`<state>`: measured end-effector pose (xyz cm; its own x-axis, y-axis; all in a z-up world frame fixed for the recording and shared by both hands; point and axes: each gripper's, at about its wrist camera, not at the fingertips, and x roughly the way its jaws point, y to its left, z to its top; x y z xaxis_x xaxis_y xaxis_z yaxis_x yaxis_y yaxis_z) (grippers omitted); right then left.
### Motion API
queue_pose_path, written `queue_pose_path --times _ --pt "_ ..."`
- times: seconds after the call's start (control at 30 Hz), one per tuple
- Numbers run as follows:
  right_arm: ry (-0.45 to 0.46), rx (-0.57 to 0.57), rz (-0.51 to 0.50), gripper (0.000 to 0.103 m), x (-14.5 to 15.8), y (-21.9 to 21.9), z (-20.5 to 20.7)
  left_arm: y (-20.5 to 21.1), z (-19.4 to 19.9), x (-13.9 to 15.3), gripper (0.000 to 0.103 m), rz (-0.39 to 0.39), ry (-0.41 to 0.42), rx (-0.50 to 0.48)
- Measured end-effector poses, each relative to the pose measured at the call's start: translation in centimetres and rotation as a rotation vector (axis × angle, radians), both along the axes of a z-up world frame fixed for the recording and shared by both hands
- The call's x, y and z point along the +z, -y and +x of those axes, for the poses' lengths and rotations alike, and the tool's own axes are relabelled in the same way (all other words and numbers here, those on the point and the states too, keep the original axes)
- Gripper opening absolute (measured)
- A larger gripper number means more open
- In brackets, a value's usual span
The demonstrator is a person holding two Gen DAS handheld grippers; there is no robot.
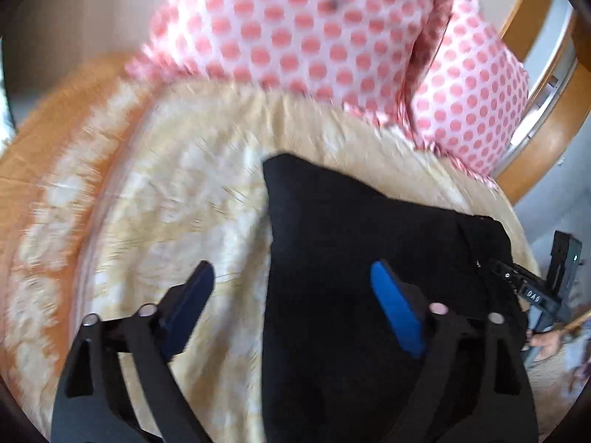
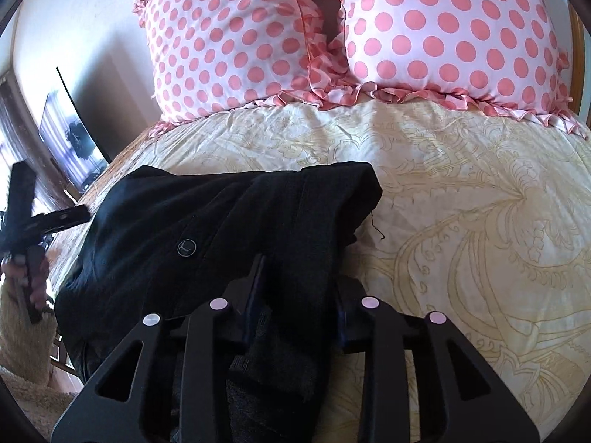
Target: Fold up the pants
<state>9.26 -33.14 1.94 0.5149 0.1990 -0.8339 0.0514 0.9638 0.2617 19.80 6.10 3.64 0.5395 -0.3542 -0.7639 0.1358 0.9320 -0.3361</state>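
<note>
We have the black pants [image 2: 192, 229] lying on the bed [image 2: 461, 221], folded into a thick dark bundle near the bed's left side, well short of the polka-dot pillows [image 2: 443, 37] at the head. In the right wrist view the bundle's long axis seems to run across the bed, from the left edge toward the middle, with a rounded folded end pointing right and a small round logo facing up on the top layer.

Our right gripper [image 2: 299, 295] is closed on a bunched strip of the dark cloth: fabric fills the gap between its fingers and runs back under the camera. We judge that it pins this edge so the layers stay stacked while the other hand works.

Our left gripper [image 1: 291, 302] stands wide apart and holds nothing. One blue finger [image 1: 395, 313] hangs over the black cloth, the other over the pale bedspread, so it straddles the bundle's left edge without pressing on it. This view is smeared, so whether it touches the fabric we cannot tell. Straddling that edge looks to us like lining up a fresh grasp for the next fold.

The fold seems well along, with a last tidy or halving left.
</note>
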Motion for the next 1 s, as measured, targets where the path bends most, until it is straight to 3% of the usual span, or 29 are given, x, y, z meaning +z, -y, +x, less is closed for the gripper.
queue_pose_path --times 0.07,0.27,0.4,0.43,0.5,0.6,0.77,1.0 --pt "0.000 -0.001 0.003 0.034 0.0 0.1 0.0 0.2 1.7 -1.1 0.075 -0.016 -0.067 -0.025" --pt "-0.023 -0.034 0.055 0.047 -0.6 0.9 0.3 1.9 3.2 -1.2 0.075 0.001 -0.076 -0.083" --pt "-0.031 -0.054 0.102 0.048 -1.0 1.4 0.5 2.8 3.9 -1.3 0.071 0.013 -0.084 -0.081" --pt "-0.028 -0.050 0.103 0.046 -1.0 1.3 0.5 2.8 3.9 -1.3 0.068 0.015 -0.081 -0.072" --pt "-0.006 -0.025 0.098 0.031 -0.6 0.9 0.2 3.0 3.6 -0.8 0.046 0.024 -0.059 -0.059" --pt "0.019 0.014 0.037 0.023 0.1 -0.1 0.1 3.1 3.0 -0.1 0.023 0.059 -0.024 -0.062" --pt "0.018 0.003 0.058 0.018 1.0 0.1 0.7 3.6 2.7 1.0 0.011 0.092 0.004 -0.068" --pt "0.050 0.030 0.017 0.017 3.1 -0.2 4.3 4.4 5.3 2.8 0.009 0.127 0.040 -0.058"
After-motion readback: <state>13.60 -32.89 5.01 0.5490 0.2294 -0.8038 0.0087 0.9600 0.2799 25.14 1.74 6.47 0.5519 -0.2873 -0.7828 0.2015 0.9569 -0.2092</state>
